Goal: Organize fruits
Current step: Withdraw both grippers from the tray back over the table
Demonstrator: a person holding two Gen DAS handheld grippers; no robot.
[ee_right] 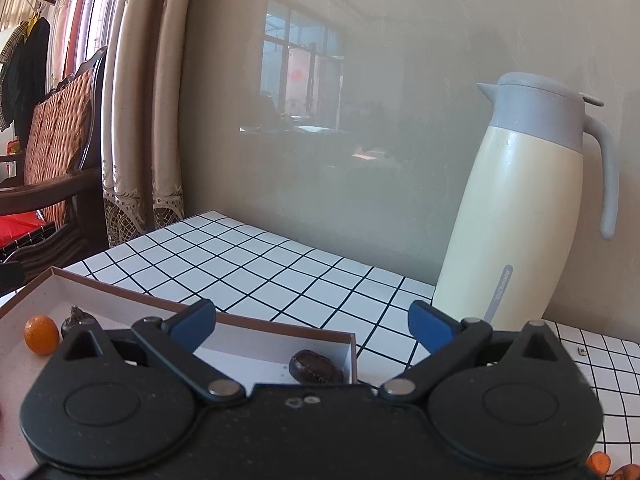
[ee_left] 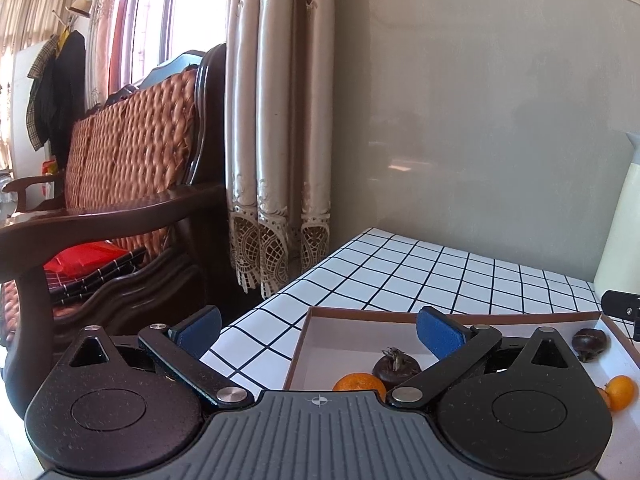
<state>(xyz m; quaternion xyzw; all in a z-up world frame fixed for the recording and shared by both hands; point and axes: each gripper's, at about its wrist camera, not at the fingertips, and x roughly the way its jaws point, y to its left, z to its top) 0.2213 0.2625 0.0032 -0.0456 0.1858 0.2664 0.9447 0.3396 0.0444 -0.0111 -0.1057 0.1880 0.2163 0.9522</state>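
Observation:
A shallow brown-rimmed box [ee_left: 440, 313] with a white floor lies on the checked table. In the left wrist view it holds an orange [ee_left: 359, 383], a dark fruit with a dried stem [ee_left: 396, 365], another dark fruit [ee_left: 589, 343] and a second orange [ee_left: 620, 391]. My left gripper [ee_left: 318, 330] is open and empty above the box's near left part. In the right wrist view the box [ee_right: 280, 325] shows an orange [ee_right: 41, 335], a dark fruit [ee_right: 78, 320] and another dark fruit [ee_right: 316, 367]. My right gripper [ee_right: 311, 321] is open and empty over the box's right end.
A cream and grey thermos jug [ee_right: 520, 216] stands on the table at the right, by the wall. A wooden sofa [ee_left: 120, 208] and curtains [ee_left: 276, 120] are left of the table. Orange pieces [ee_right: 599, 462] lie at the lower right.

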